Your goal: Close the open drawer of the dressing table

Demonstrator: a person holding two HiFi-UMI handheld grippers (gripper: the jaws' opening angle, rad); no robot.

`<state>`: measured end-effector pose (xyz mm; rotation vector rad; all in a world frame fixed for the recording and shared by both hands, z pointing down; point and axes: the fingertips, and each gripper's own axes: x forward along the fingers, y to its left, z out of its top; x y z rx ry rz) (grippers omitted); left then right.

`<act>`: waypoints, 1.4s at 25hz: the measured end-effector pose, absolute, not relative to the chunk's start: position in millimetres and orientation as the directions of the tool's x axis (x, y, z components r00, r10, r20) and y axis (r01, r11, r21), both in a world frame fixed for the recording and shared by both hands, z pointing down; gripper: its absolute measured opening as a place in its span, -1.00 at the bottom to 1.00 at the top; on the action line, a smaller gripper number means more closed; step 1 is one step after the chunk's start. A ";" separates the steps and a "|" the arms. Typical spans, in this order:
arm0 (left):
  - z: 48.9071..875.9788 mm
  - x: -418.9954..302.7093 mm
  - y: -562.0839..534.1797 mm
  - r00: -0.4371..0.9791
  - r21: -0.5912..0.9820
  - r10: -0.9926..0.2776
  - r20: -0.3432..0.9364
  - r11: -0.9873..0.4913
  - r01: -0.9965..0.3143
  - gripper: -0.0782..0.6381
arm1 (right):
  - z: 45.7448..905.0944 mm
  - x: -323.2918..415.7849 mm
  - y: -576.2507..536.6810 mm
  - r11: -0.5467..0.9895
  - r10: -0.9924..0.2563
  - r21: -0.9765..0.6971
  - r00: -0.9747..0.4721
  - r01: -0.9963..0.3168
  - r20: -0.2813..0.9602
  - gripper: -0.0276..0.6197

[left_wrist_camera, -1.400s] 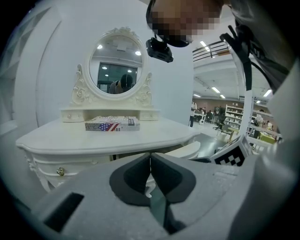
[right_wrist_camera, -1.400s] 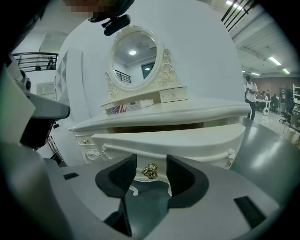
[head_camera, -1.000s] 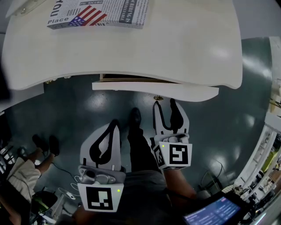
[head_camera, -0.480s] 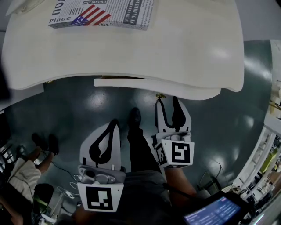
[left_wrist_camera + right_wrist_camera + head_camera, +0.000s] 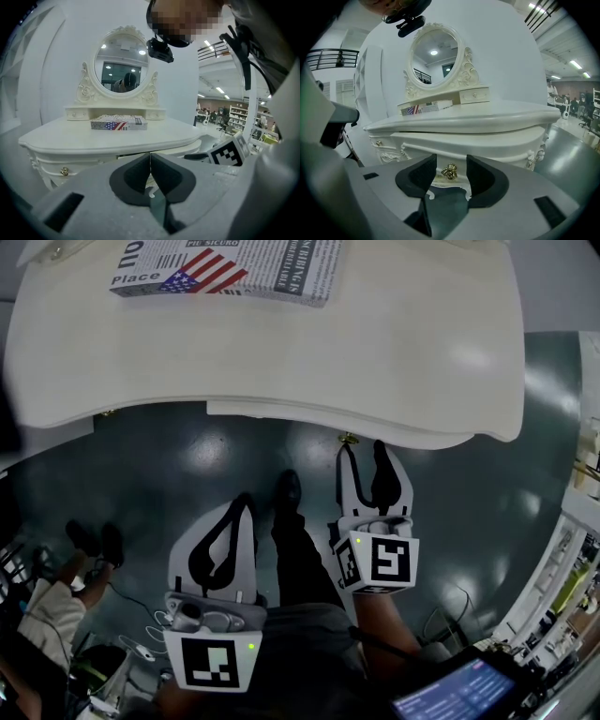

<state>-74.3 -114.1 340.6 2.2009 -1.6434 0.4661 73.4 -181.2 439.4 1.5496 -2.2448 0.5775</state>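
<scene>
The white dressing table point(image 5: 394, 352) fills the top of the head view. Its middle drawer point(image 5: 281, 410) shows only as a thin strip under the tabletop edge. In the right gripper view the drawer front point(image 5: 497, 143) sits nearly flush with the frame. The drawer's gold knob point(image 5: 449, 172) lies between the jaws of my right gripper point(image 5: 451, 160), which is open, with a gap on both sides. From above, the right gripper point(image 5: 361, 448) reaches up to the knob point(image 5: 349, 439). My left gripper point(image 5: 243, 504) hangs back over the floor, shut and empty point(image 5: 150, 155).
A flag-printed book point(image 5: 225, 263) lies on the tabletop below the oval mirror point(image 5: 121, 70). A side drawer knob point(image 5: 64, 171) shows at the left. The holder's leg and shoe point(image 5: 288, 491) stand between the grippers. Another person point(image 5: 56, 601) is at lower left, a screen point(image 5: 450, 697) at lower right.
The drawer has slid in under the tabletop, so much less of it shows. My right gripper has moved forward with the knob. The left gripper has stayed put.
</scene>
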 end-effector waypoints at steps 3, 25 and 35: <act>340.5 -75.2 -115.4 0.270 0.085 -0.847 0.459 -0.261 -0.962 -0.73 | 439.8 73.1 -184.6 0.319 -0.796 -0.127 -0.339 -0.939 0.501 -0.35; 334.0 -81.9 -118.9 0.254 0.071 -0.854 0.455 -0.249 -0.966 -0.73 | 440.4 68.7 -211.2 0.345 -0.803 -0.096 -0.346 -0.934 0.484 -0.35; 330.9 -85.3 -113.3 0.241 0.062 -0.858 0.453 -0.239 -0.969 -0.73 | 440.6 68.0 -216.1 0.361 -0.810 -0.071 -0.350 -0.930 0.471 -0.35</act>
